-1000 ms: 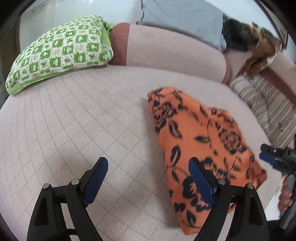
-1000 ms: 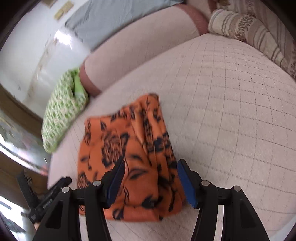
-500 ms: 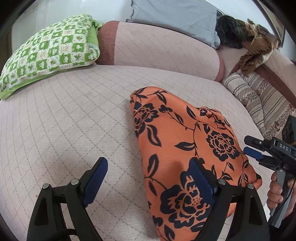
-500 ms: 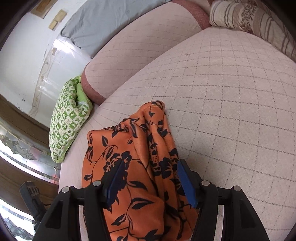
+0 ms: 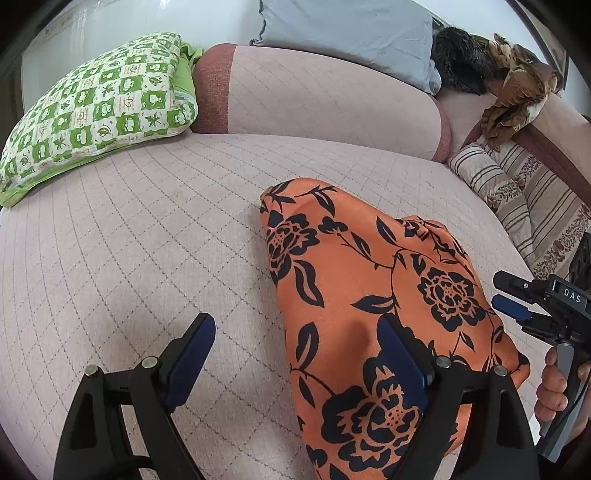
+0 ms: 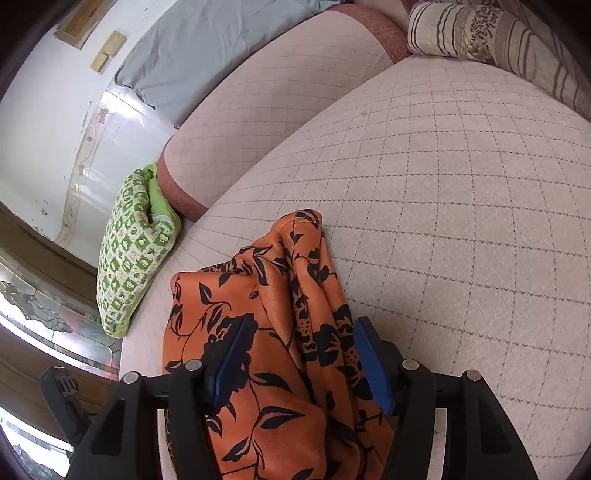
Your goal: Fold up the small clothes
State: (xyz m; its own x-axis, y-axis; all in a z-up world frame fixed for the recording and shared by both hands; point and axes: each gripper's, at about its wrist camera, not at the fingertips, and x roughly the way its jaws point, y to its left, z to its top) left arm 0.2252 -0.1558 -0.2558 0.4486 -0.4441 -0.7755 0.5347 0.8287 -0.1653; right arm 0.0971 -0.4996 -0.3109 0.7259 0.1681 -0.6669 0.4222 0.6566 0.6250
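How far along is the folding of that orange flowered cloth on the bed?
Partly done, it seems: the orange cloth lies bunched into a narrow, rumpled bundle on the bed, with loose layers along one side, not a flat fold. In hand: nothing is gripped; the left claw and right claw both hover open over it. Left: smoothing it and making neat final folds.

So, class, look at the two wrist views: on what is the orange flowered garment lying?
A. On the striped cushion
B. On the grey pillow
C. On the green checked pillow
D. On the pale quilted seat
D: the orange flowered garment lies on the pale quilted seat, apart from the green checked pillow, the striped cushion and the grey pillow.
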